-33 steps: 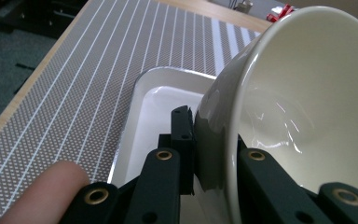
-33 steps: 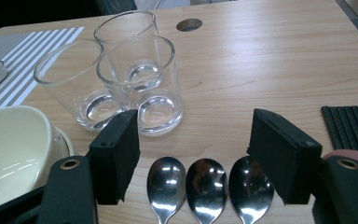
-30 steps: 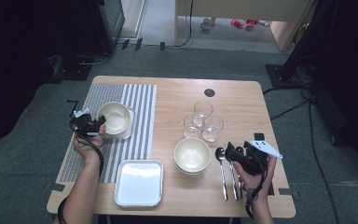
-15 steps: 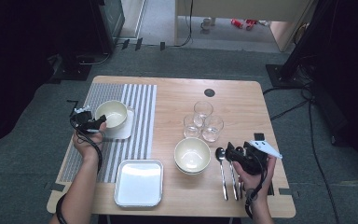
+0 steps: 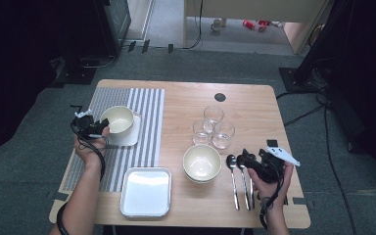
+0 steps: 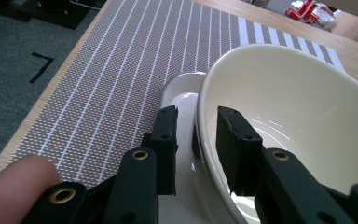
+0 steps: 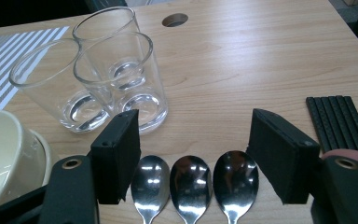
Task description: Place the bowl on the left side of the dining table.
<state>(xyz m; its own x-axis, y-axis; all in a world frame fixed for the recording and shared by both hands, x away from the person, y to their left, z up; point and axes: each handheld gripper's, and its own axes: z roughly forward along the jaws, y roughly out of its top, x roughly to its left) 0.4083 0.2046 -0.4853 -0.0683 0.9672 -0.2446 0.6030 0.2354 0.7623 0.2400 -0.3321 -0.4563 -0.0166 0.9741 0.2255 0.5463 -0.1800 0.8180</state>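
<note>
My left gripper (image 5: 99, 129) is at the cream bowl (image 5: 117, 120) on the striped mat (image 5: 144, 125). My jaws there have just been opening. One jaw is inside the bowl and one is outside, with the rim between them. There is a small gap, so I think they are not pinching the rim now, though it is hard to be sure on the inside jaw. The bowl is round, smooth and shiny, with nothing in it. It sits tipped a bit on a small white plate (image 6: 181, 100) with rounded corners. The plate lies on the mat at the left side of the table (image 5: 254, 105).

My right gripper (image 5: 248, 157) has its jaws wide apart and is holding nothing. It hangs low over the round ends of three spoons (image 7: 194, 179) lying side by side. Three clear glasses (image 7: 116, 74) stand just behind the spoons. More cream bowls (image 5: 202, 163) are stacked left of the spoons. A white square tray (image 5: 146, 192) lies near the front edge.
</note>
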